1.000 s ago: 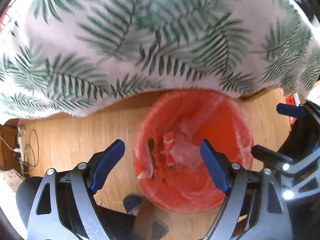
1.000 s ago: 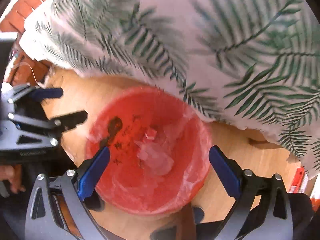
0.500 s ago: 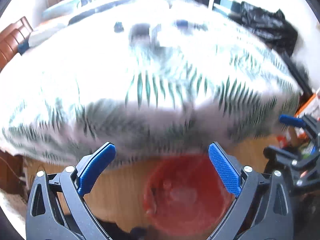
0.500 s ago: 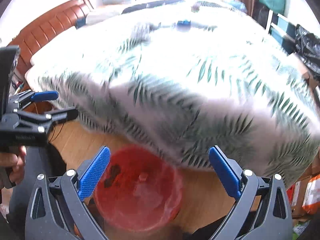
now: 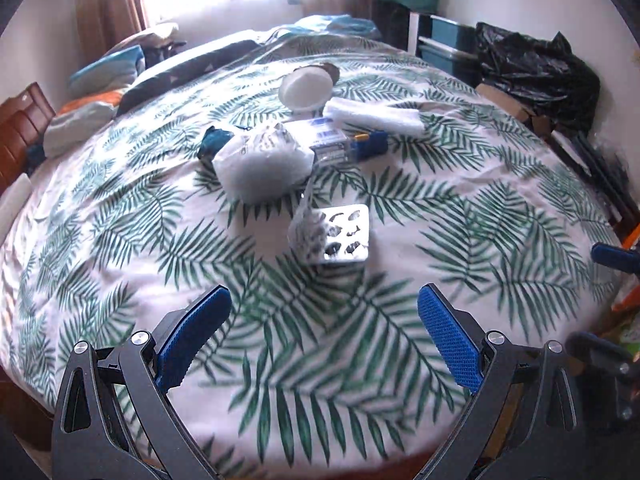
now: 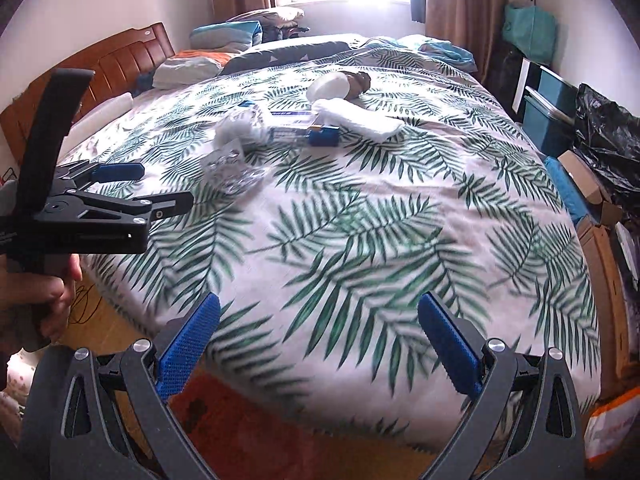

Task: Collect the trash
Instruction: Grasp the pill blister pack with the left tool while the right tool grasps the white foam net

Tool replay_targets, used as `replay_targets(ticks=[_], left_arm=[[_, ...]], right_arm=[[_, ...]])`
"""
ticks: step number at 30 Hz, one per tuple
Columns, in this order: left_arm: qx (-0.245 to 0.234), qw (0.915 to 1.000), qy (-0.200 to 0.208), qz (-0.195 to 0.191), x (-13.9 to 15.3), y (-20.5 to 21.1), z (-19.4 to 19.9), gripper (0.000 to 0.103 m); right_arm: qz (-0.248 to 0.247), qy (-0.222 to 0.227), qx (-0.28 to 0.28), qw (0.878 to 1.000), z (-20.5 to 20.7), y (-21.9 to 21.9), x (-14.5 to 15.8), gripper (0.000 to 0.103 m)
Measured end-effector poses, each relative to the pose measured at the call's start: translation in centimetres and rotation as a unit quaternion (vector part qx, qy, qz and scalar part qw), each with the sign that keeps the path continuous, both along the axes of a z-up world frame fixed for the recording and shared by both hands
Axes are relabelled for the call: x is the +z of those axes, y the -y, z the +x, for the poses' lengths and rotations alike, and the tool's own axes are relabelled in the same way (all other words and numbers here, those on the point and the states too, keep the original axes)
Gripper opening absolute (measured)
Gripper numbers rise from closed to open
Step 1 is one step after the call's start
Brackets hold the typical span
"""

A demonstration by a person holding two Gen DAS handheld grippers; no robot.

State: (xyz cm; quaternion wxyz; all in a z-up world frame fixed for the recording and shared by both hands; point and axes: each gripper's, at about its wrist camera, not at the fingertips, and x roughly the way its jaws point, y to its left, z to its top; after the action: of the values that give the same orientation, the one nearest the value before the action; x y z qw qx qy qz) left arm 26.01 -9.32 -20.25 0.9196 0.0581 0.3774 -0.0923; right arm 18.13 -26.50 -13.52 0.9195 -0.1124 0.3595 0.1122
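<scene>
My left gripper (image 5: 322,322) hangs over the near edge of the bed (image 5: 120,240), jaws spread wide and empty, lined up on the blister pack (image 5: 338,236), the closest trash. Beyond lie a white bag (image 5: 262,166) and cup (image 5: 306,90). My right gripper (image 6: 318,330) waits likewise agape, holding nothing, above the red bin (image 6: 256,436).

Near half of bed (image 5: 480,240) bare, open to both grippers. Blister pack (image 5: 340,234) stands mid-bed; litter cluster (image 5: 280,152) crowds beyond toward far edge.
</scene>
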Motion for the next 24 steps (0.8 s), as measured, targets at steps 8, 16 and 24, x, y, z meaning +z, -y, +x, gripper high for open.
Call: replay_targets(ticks=[8,16,24], left_arm=[[0.001,0.9997,-0.022,0.007,-2.3,0.8,5.4,0.097],[0.000,0.9994,-0.032,-0.007,-3.8,0.9,7.5,0.097],[-0.002,0.9993,-0.033,-0.019,-3.8,0.9,8.4,0.097]], right_arm=[[-0.013,0.001,0.011,1.000,6.1,0.0,-0.2,0.098],[-0.011,0.006,0.005,1.000,14.3,0.1,-0.1,0.098],[-0.003,0.016,-0.018,1.000,22.6,-0.3,0.4,0.090]])
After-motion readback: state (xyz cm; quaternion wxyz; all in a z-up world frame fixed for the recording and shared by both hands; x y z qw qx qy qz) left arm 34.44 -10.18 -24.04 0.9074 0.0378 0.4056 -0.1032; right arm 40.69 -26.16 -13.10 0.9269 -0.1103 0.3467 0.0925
